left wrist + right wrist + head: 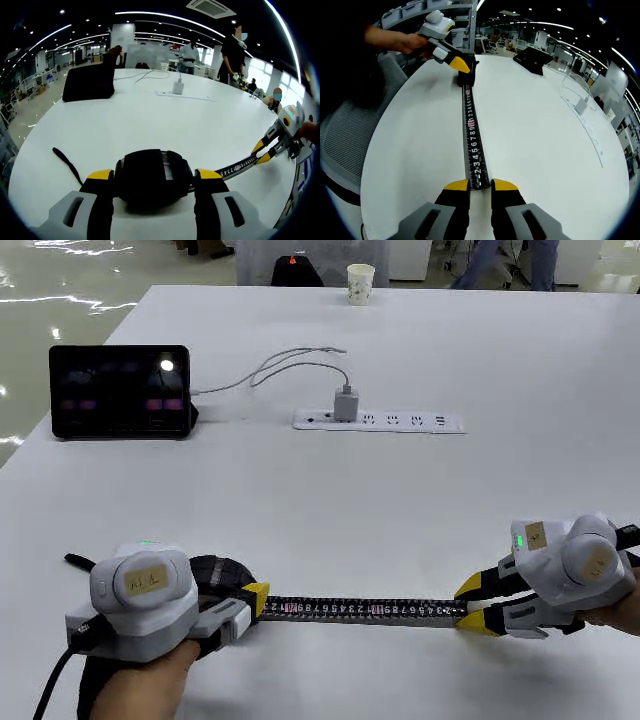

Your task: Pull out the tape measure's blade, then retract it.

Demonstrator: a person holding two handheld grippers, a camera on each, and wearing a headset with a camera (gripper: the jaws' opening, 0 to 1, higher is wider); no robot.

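A black tape measure case lies on the white table, clamped in my left gripper. Its wrist strap trails to the left. The dark numbered blade runs flat across the table from the case to my right gripper, which is shut on the blade's tip. In the right gripper view the left gripper and case sit at the blade's far end. The right gripper appears at the right of the left gripper view.
A dark tablet stands at the back left. A white power strip with a charger and cable lies mid-table. A paper cup sits at the far edge. People stand beyond the table.
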